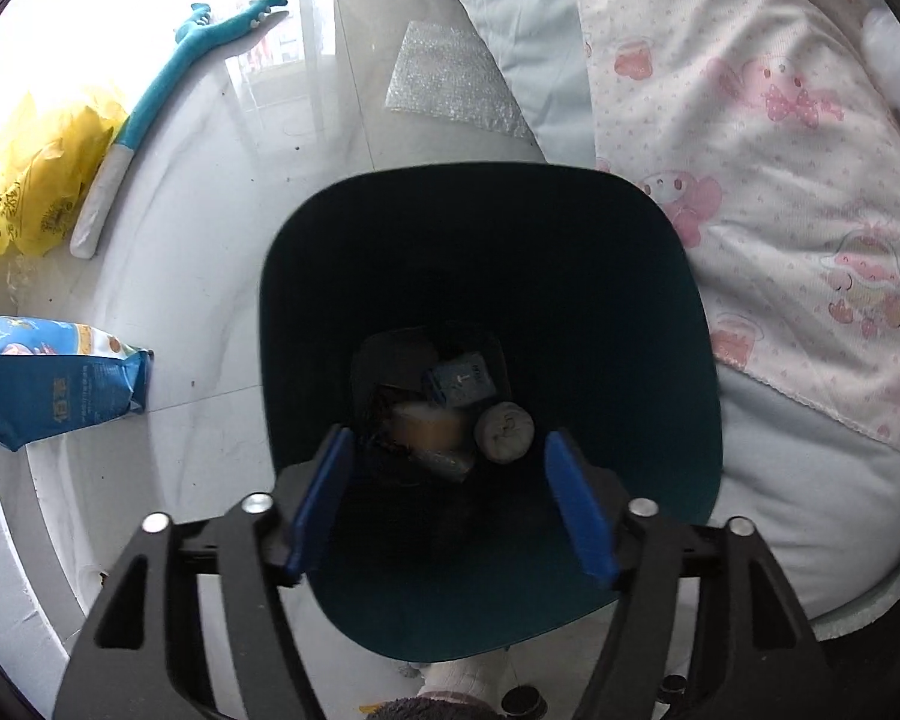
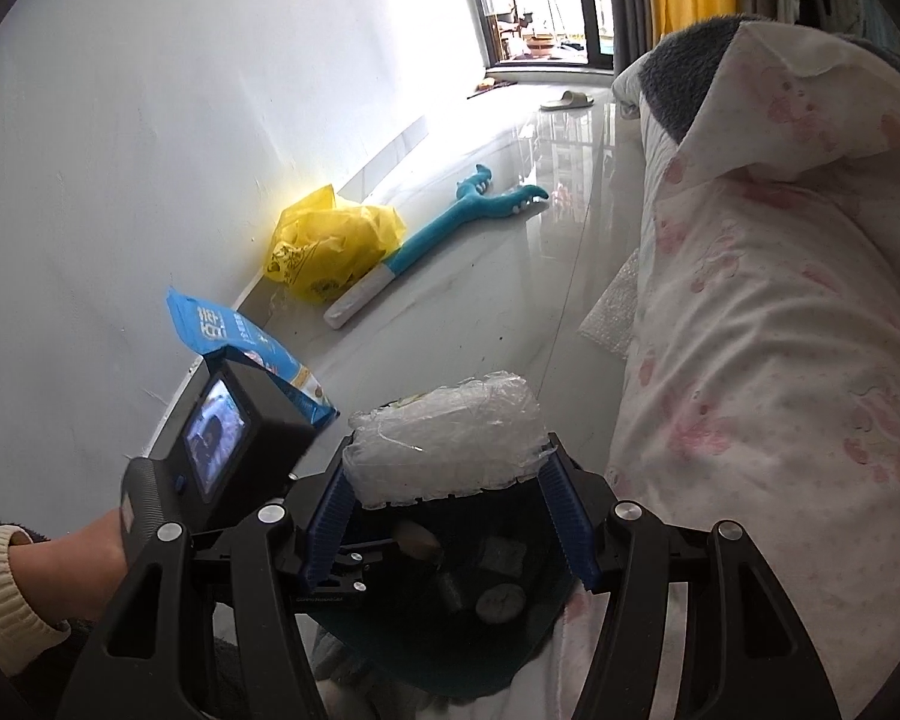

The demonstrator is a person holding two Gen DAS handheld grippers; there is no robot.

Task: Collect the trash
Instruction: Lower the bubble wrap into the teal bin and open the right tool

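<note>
A clear plastic wrapper (image 2: pixel 444 438) is gripped by the right hand-held gripper (image 2: pixel 447 480) above the bin (image 2: pixel 534 618). The left hand-held gripper (image 1: pixel 447 450) is held wide open, empty. Bag lettering cannot be read.

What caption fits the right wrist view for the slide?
Right gripper holding crumpled clear plastic wrap above the dark teal trash bin.

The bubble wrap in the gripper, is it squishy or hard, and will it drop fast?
Probably squishy: the bubble wrap bundle bulges out between the right gripper pads, crinkled and see-through. It looks light for its size, mostly air pockets, so it may fall slowly and could land beside the trash bin instead of inside.
</note>
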